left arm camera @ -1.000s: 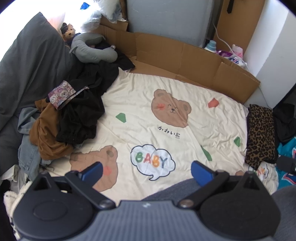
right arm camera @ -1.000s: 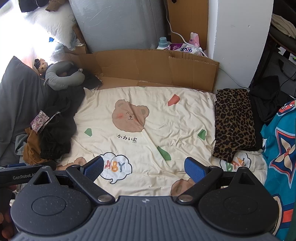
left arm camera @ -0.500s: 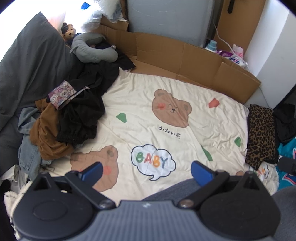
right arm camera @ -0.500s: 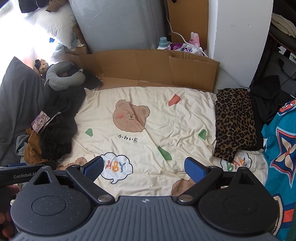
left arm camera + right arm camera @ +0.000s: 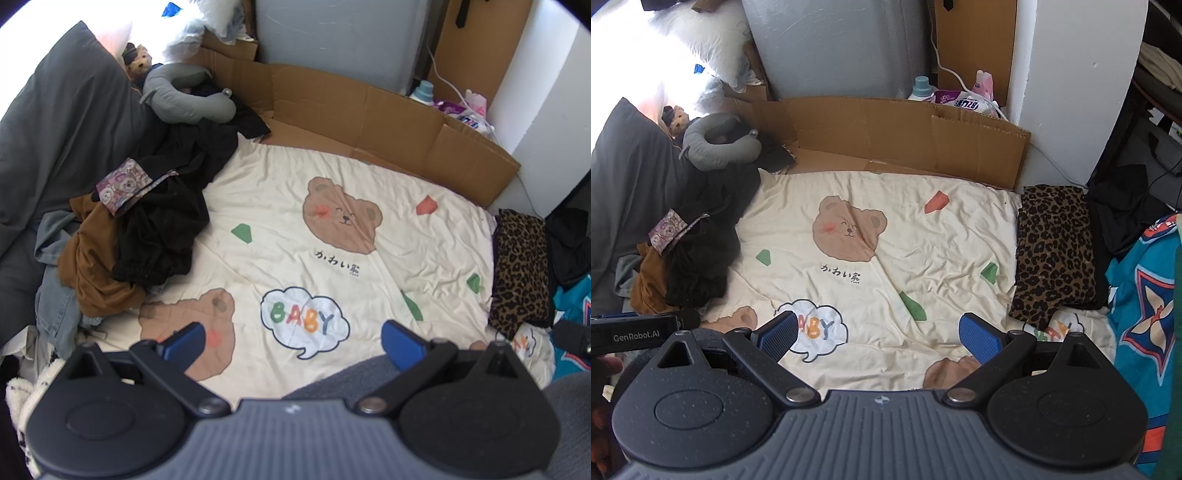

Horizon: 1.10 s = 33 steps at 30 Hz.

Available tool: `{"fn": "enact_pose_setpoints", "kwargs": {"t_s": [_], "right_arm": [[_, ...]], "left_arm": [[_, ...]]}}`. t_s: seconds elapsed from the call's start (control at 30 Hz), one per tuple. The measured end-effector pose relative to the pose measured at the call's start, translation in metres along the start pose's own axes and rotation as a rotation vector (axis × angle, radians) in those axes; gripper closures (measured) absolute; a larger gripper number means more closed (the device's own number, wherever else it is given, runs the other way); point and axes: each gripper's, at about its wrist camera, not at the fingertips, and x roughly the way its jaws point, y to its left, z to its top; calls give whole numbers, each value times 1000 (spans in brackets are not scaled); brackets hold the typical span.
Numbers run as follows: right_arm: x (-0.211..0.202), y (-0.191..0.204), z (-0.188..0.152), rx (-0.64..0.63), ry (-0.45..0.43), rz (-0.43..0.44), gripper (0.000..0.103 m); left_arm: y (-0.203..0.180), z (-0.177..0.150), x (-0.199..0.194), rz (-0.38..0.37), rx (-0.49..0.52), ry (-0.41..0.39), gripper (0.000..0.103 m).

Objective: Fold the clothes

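Both grippers, left and right, hover spread wide and empty above the sheet. The unfolded clothes pile lies ahead-left, nearer the left gripper.

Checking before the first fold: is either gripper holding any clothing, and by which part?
Nothing is held. The left gripper and right gripper are both open above the bear sheet.
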Motion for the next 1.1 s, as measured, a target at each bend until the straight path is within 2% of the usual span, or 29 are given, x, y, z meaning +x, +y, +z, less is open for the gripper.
{"fn": "enact_pose_setpoints", "kwargs": {"t_s": [0.37,0.87,1.1], "right_arm": [[-1,-3,1,20,-2,27,6],[-6,-2,2,25,-15,20,6],[-13,0,4,25,-30,16,6]], "left_arm": [[2,0,0,-1,-3,5,1],[6,7,-3,-1,4,16,1],[9,14,-8,-4,38,-17,1]]}}
